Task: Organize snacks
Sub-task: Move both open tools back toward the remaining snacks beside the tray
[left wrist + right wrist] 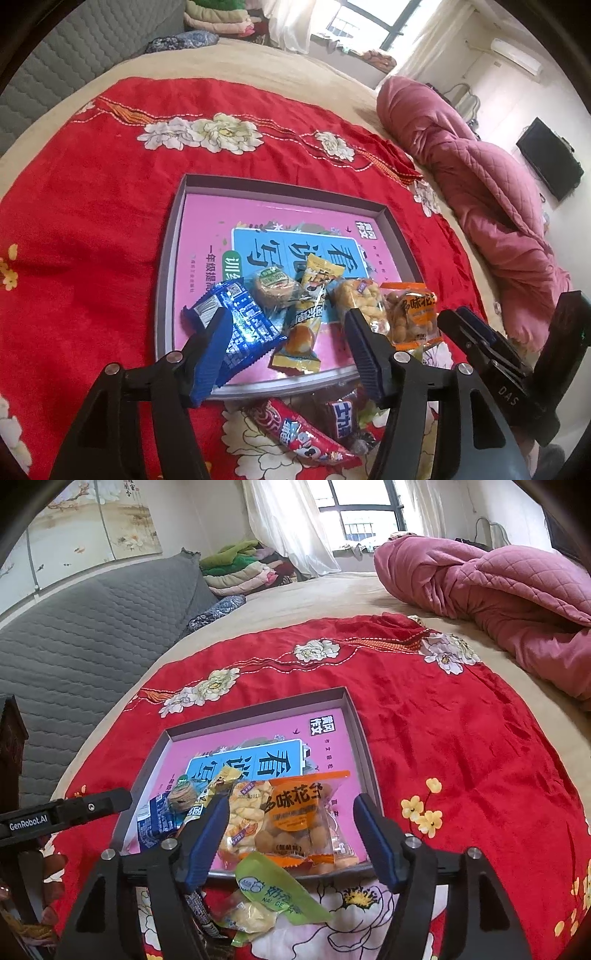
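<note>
While over tray [173, 236], both claws [286, 345] [291, 840] angled down, empty.

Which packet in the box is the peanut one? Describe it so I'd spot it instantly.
Start at the shallow pink-floored box on the red floral cloth. The peanut packet lies at its near right corner. Alone among the snacks, it has a bright orange label over clear plastic showing round brown nuts.

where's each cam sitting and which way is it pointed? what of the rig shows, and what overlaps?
Left wrist: rides the left tool, tilted down at the box lid and blue wafer pack; own fingers and the right tool show.
Right wrist: rides the right tool, tilted down at the orange peanut bag; own fingers and the left tool show.
Shared: lid, snacks, red floral cloth, pink quilt.
</note>
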`<state>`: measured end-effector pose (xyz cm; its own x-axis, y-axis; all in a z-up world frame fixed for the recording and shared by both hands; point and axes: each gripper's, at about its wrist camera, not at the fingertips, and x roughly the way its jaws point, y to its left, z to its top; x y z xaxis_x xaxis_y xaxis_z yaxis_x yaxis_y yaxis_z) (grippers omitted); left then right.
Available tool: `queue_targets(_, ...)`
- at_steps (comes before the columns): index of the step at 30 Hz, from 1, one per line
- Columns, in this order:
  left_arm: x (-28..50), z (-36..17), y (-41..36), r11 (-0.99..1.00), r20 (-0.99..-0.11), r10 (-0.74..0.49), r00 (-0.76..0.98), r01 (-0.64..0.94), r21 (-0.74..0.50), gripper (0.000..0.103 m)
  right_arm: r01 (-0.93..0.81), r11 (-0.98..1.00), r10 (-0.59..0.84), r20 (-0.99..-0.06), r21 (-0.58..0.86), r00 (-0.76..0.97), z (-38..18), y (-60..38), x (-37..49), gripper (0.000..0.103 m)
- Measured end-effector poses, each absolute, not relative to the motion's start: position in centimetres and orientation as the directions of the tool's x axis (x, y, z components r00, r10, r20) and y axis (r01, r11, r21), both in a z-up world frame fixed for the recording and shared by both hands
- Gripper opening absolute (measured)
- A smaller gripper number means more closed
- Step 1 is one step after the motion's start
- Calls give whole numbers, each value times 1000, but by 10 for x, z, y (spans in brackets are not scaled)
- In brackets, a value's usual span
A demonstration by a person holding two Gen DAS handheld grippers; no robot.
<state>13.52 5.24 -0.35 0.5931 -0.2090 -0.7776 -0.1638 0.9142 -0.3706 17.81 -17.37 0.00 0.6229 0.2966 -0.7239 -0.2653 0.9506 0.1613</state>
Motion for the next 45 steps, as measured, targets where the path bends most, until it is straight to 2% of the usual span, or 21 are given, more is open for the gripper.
queue_targets(28, 94, 9, 53, 929, -805, -158, 572, -189, -317, 65, -325, 928, 348, -736, 182, 581, 5, -169, 135, 71)
queue_targets(45, 73, -9, 44, 920, -837, -180, 516, -212, -329, 65, -383, 912, 351, -759, 145, 549, -1, -165, 107, 71)
